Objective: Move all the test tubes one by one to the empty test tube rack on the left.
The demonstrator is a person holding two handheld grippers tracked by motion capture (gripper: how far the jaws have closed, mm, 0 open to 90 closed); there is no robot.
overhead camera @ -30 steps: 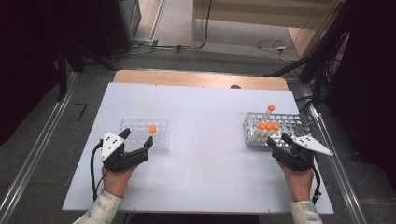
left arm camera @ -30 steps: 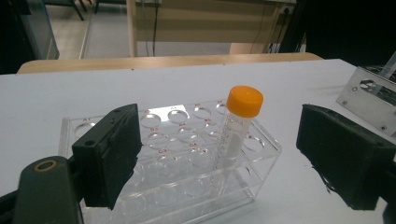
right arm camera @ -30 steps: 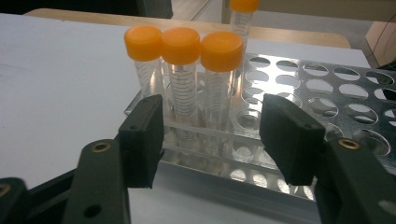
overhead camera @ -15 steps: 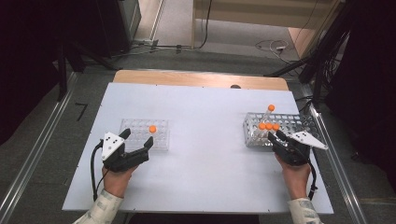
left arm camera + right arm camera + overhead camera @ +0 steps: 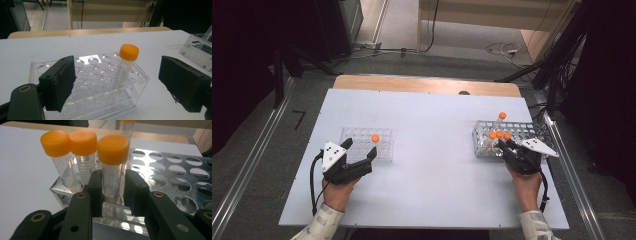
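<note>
Now the right claw (image 5: 113, 192) has just been closing on the nearest orange-capped tube (image 5: 112, 165) — jaws either side of its clear barrel, pressing in. That tube stands upright at the near edge of the metal rack (image 5: 524, 131), long axis vertical, so straight up is the way out. Left claw (image 5: 362, 155) waits wide apart by the clear rack (image 5: 100, 85), across the surface (image 5: 432, 150).

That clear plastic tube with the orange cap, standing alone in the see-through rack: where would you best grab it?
Probably on the bare clear wall just under the orange cap of the tube, coming level from the near side. It stands upright, its lower part sits inside the transparent rack, and the holes around it are empty.
</note>
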